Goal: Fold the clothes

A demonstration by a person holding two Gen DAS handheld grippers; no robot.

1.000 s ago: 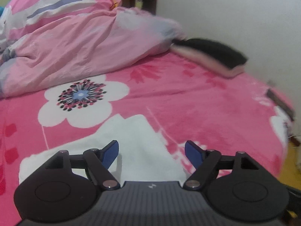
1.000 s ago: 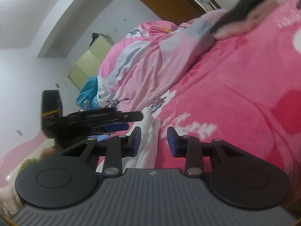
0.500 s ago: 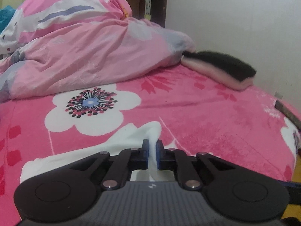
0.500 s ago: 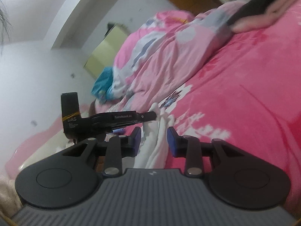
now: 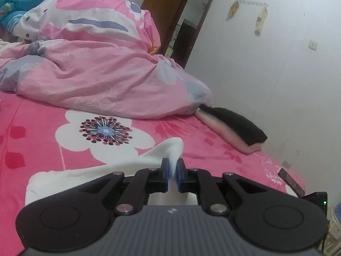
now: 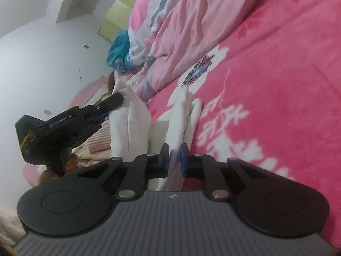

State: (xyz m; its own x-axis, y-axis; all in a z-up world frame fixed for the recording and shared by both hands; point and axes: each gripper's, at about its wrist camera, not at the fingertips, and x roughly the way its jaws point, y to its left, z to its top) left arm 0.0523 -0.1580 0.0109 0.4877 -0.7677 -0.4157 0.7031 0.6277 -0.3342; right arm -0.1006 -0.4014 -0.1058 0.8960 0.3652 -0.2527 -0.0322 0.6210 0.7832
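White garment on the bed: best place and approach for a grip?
Take the white garment by its edge, low and nearly level from the near bedside. It lies flat, so only a raised fold fits between pads; left gripper and right gripper each pinch one.

The left gripper (image 5: 173, 170) is matt black plastic with blue pads and bright metal pivot pins, behind a ribbed grey plastic housing; the right gripper (image 6: 174, 159) looks the same. Between each pair of pads sits the white garment (image 5: 136, 166), a soft, smooth, matt cloth. Under it the bed cover (image 5: 213, 145) is a fuzzy pink plush with printed flowers. Beyond the left gripper the quilt (image 5: 102, 68) is thin, crumpled cotton-like cloth, the folded dark cloth (image 5: 236, 123) looks fleecy, and the door (image 5: 162, 2) is glossy brown wood.
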